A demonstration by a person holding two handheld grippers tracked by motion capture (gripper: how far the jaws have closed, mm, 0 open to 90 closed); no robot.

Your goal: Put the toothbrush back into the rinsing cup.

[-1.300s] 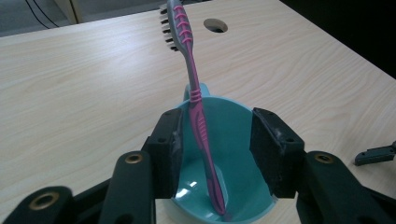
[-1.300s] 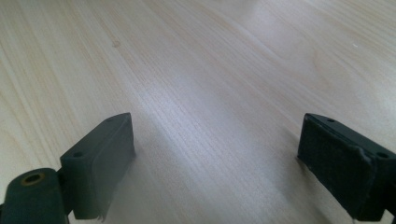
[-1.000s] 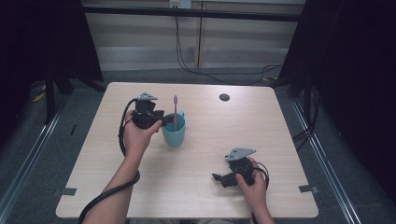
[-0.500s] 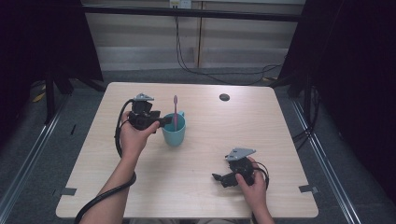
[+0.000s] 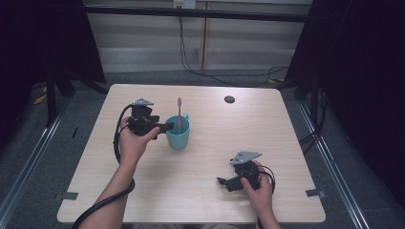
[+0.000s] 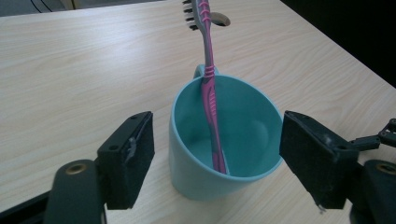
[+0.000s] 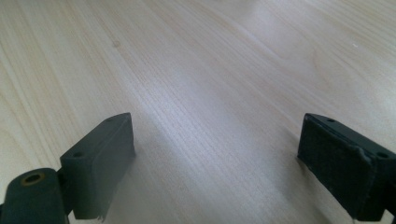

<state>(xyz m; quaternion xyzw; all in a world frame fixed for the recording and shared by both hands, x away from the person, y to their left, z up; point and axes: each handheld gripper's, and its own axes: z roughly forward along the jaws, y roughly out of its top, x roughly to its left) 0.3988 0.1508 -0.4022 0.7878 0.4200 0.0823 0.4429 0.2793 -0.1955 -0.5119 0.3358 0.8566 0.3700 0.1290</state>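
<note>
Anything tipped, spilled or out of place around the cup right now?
Nothing stands out. The teal cup stands upright on the table, dry inside, with the pink toothbrush leaning in it, bristles up. The left hand-held gripper has just been opening, its jaws clear of the cup.

One teal mug (image 5: 177,136) stands on the table (image 5: 200,200) with one pink toothbrush (image 5: 179,112) inside it, one dark round hole (image 5: 229,99) lies beyond the mug, and two grippers flank it.

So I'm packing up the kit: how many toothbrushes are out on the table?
1. The pink toothbrush stands in the teal cup, left of the table's middle.
</note>
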